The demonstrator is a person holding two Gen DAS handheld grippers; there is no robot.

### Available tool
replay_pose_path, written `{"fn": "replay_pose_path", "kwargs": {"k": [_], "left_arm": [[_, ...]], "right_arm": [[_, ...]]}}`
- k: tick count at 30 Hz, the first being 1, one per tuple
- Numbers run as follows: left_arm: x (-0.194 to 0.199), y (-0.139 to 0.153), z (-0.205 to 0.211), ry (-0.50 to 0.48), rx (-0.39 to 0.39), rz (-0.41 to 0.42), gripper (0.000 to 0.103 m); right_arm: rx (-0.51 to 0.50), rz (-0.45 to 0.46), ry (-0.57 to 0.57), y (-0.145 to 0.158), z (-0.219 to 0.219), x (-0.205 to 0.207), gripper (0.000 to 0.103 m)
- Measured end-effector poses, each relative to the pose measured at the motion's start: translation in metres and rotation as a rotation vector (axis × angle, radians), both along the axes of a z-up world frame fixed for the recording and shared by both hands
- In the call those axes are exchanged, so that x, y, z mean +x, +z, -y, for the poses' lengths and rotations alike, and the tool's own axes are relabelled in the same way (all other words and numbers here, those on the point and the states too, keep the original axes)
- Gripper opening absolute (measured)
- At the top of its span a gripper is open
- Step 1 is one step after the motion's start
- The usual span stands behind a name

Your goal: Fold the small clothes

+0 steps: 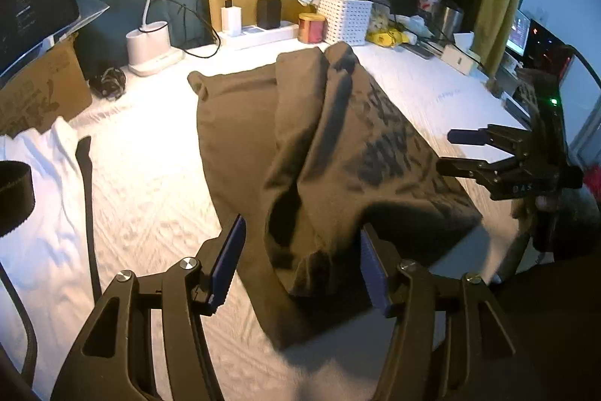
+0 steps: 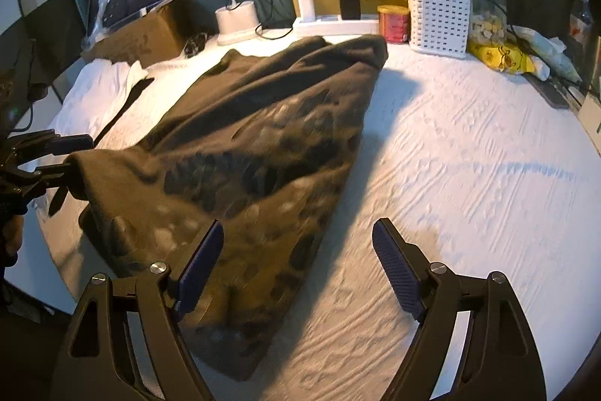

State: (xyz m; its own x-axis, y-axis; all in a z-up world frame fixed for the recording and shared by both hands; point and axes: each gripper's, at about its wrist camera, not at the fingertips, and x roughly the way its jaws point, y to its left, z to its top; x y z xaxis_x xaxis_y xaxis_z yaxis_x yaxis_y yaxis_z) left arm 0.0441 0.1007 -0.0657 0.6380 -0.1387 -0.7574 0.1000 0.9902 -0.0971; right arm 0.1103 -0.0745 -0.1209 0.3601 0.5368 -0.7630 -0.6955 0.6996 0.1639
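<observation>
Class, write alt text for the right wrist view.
An open right gripper hovers over the near edge of a dark brown garment lying rumpled on a white bedspread. The left gripper is at the garment's left edge.

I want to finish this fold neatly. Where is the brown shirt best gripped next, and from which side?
Probably the near folded corner of the brown shirt, approached from the white bedcover on its right. There the edge lies flat and straight with bare cover beside it, whereas the left part is bunched and raised. The right tool stands open just above it.
</observation>
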Motion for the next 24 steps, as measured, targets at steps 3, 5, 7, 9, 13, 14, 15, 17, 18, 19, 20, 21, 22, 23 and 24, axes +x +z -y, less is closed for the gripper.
{"fn": "replay_pose_path", "kwargs": {"k": [3, 5, 7, 9, 13, 14, 15, 17, 18, 19, 20, 21, 22, 23, 24], "left_arm": [[0.012, 0.010, 0.001, -0.030, 0.002, 0.024, 0.058], [0.018, 0.019, 0.001, -0.057, -0.005, 0.045, 0.058], [0.023, 0.026, -0.001, -0.071, -0.016, 0.057, 0.058], [0.027, 0.035, -0.004, -0.088, -0.033, 0.073, 0.058], [0.037, 0.050, -0.012, -0.077, -0.062, 0.114, 0.058], [0.042, 0.050, -0.014, -0.062, -0.050, 0.117, 0.058], [0.051, 0.048, -0.014, -0.043, -0.031, 0.104, 0.058], [0.069, 0.039, -0.015, -0.022, -0.006, 0.079, 0.058], [0.076, 0.035, -0.015, -0.020, -0.004, 0.072, 0.058], [0.084, 0.031, -0.014, -0.021, -0.003, 0.064, 0.058], [0.095, 0.025, -0.012, -0.021, 0.006, 0.054, 0.058], [0.104, 0.020, -0.009, -0.028, 0.014, 0.049, 0.058], [0.111, 0.017, -0.005, -0.038, 0.023, 0.046, 0.058], [0.120, 0.012, 0.001, -0.056, 0.045, 0.044, 0.058], [0.126, 0.008, 0.006, -0.071, 0.067, 0.043, 0.058]], "right_arm": [[0.003, 0.003, -0.011, 0.002, 0.001, 0.011, 0.084], [0.007, 0.004, -0.018, 0.004, 0.002, 0.019, 0.084], [0.010, 0.005, -0.025, 0.005, 0.002, 0.026, 0.084], [0.012, 0.005, -0.033, 0.005, 0.003, 0.034, 0.084], [0.021, 0.007, -0.040, 0.006, 0.002, 0.048, 0.084], [0.022, 0.007, -0.039, 0.006, 0.002, 0.051, 0.084], [0.022, 0.007, -0.039, 0.005, 0.001, 0.054, 0.084], [0.025, 0.007, -0.038, 0.005, 0.000, 0.058, 0.084], [0.027, 0.008, -0.039, 0.005, -0.001, 0.060, 0.084], [0.027, 0.009, -0.039, 0.004, -0.001, 0.062, 0.084], [0.027, 0.008, -0.042, 0.004, -0.001, 0.065, 0.084], [0.027, 0.007, -0.044, 0.004, -0.002, 0.067, 0.084], [0.027, 0.007, -0.047, 0.004, -0.001, 0.070, 0.084], [0.027, 0.007, -0.050, 0.003, -0.001, 0.072, 0.084], [0.027, 0.006, -0.055, 0.003, -0.001, 0.074, 0.084]]}}
